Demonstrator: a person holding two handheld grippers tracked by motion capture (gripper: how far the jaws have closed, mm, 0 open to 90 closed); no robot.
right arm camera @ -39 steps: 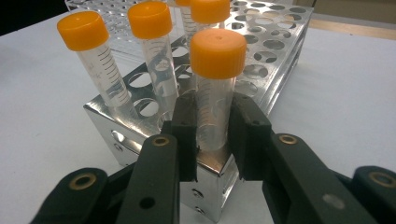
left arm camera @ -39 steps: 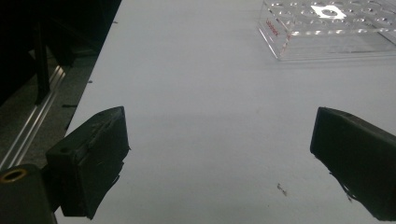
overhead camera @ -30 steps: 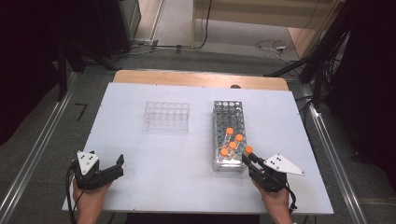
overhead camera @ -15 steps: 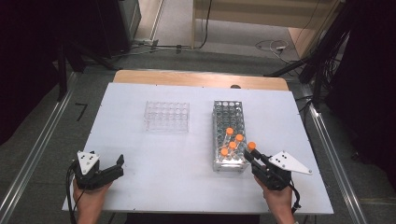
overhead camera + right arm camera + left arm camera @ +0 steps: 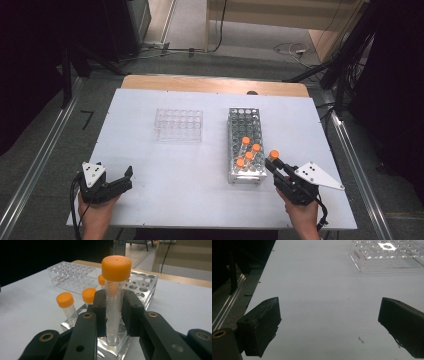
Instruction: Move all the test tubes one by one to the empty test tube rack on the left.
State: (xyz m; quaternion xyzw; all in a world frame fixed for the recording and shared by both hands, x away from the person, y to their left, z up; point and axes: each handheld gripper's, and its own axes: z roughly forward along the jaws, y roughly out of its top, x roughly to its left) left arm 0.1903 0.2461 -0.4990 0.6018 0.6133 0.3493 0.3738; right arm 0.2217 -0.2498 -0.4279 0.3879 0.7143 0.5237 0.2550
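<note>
My right gripper (image 5: pixel 272 162) is shut on a clear tube with an orange cap (image 5: pixel 274 154), held upright beside the near right corner of the metal tube rack (image 5: pixel 243 120). In the right gripper view the jaws clamp the tube (image 5: pixel 113 297) at mid-height, and its lower end is just over the rack's near corner (image 5: pixel 110 350). Several more orange-capped tubes (image 5: pixel 248 155) stand in the rack's near rows. My left gripper (image 5: pixel 127 178) rests open on the table's front left, with nothing between its jaws (image 5: pixel 329 322).
A clear plastic rack (image 5: pixel 178 124) with no tubes in it stands left of the metal rack, and also shows far ahead in the left gripper view (image 5: pixel 387 255). The white table (image 5: pixel 175 170) ends close behind both hands, and a metal rail (image 5: pixel 35 170) runs along its left side.
The right gripper has risen a little with the orange-capped tube and drifted slightly right from the rack. The left gripper has stayed where it was.
</note>
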